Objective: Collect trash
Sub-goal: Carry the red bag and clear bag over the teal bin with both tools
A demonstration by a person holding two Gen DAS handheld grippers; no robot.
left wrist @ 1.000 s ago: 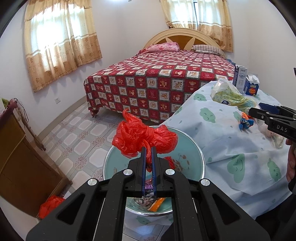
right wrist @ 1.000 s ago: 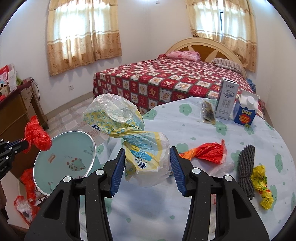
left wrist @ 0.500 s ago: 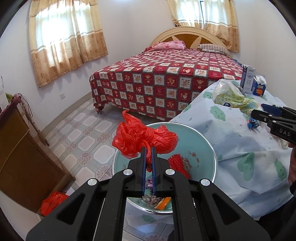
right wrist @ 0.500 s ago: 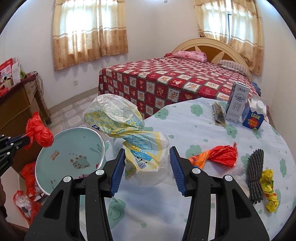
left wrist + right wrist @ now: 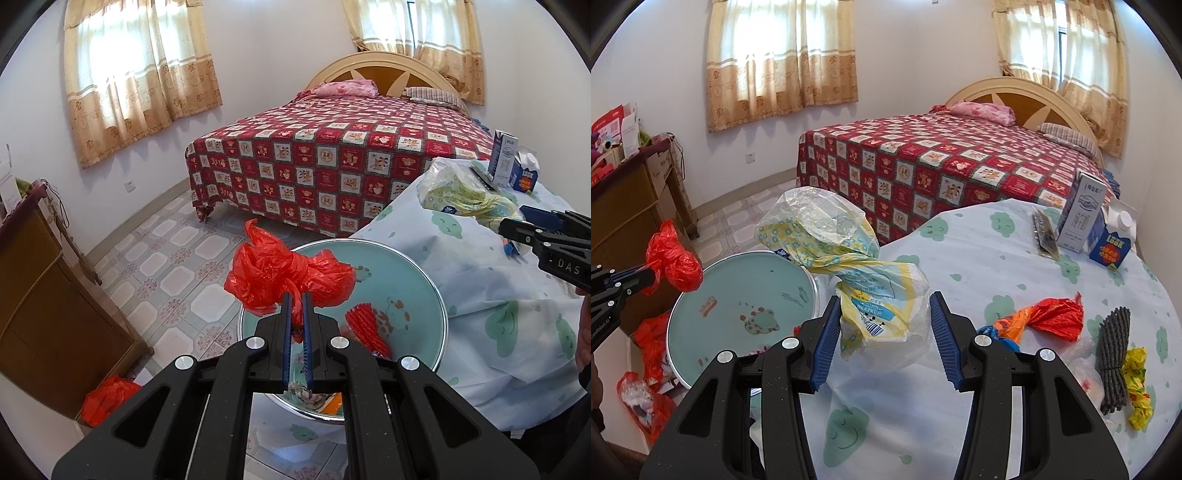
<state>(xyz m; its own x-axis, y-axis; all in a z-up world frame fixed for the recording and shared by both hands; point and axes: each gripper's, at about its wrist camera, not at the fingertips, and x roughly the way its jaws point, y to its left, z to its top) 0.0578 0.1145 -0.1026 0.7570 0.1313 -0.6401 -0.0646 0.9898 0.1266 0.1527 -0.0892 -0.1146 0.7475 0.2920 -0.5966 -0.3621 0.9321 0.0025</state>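
My left gripper (image 5: 296, 301) is shut on a crumpled red plastic bag (image 5: 284, 277) and holds it above the near rim of a teal metal basin (image 5: 424, 291) that holds a red mesh piece (image 5: 367, 325) and wrappers. My right gripper (image 5: 882, 299) is shut on a yellow and clear plastic bag (image 5: 864, 273), held above the table edge, right of the basin (image 5: 738, 291). In the right wrist view the left gripper (image 5: 613, 284) shows at the far left with the red bag (image 5: 674, 260). An orange-red wrapper (image 5: 1049, 315), a yellow wrapper (image 5: 1137, 391) and a dark bundle (image 5: 1113, 362) lie on the table.
The round table (image 5: 979, 254) has a pale cloth with green clouds; a milk carton (image 5: 1082, 214) and a blue carton (image 5: 1112, 242) stand at its far side. A bed (image 5: 332, 158) is behind. A wooden cabinet (image 5: 44, 295) stands left, with red bags (image 5: 107, 395) on the floor.
Both grippers have shifted a little to the left with their bags still held; the basin now sits more to the right in the left wrist view.
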